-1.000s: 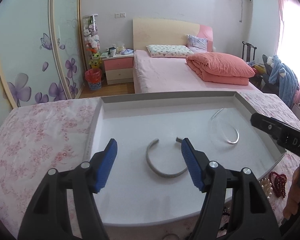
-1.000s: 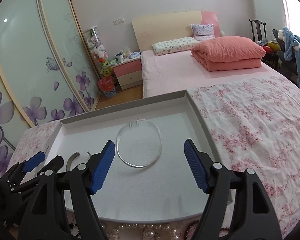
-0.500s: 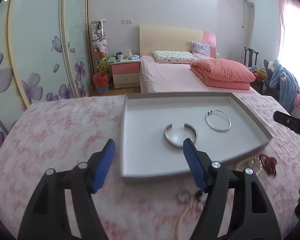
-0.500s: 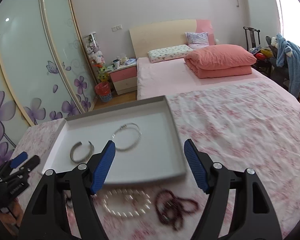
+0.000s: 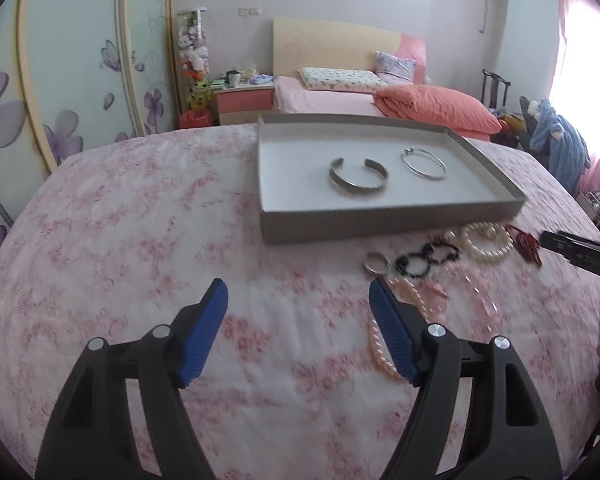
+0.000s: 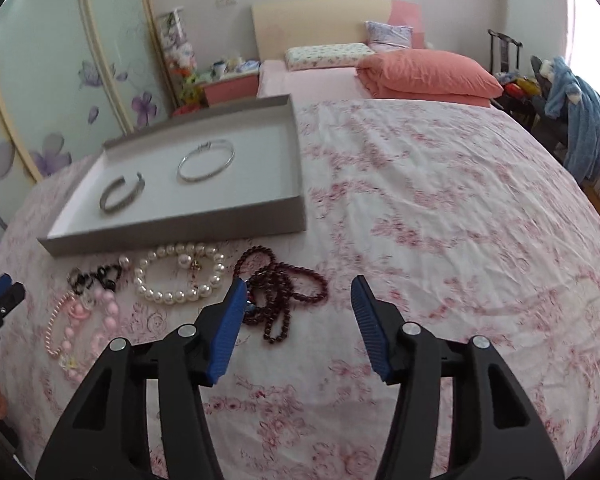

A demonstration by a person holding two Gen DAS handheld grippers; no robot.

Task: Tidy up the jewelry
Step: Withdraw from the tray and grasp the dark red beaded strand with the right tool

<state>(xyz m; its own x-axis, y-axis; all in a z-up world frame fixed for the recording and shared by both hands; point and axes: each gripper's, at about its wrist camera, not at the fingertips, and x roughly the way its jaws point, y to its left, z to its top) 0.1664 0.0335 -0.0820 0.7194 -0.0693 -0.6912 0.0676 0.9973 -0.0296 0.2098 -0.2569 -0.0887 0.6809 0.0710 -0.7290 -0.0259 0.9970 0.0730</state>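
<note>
Two smooth metal bangles [image 5: 358, 178] in a flat grey tray [image 5: 388, 222].

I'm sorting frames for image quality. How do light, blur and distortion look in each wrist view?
Left wrist view: the window blows out at the right edge, the tray is fairly sharp and the near bedspread is soft. Right wrist view: the dark red beads are slightly smeared. Fisheye bends the wardrobe doors in both.

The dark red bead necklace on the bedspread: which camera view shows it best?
The right wrist view: the dark red bead necklace lies whole and near, though slightly blurred. In the left wrist view it is only a small red tangle near the right edge.
</note>
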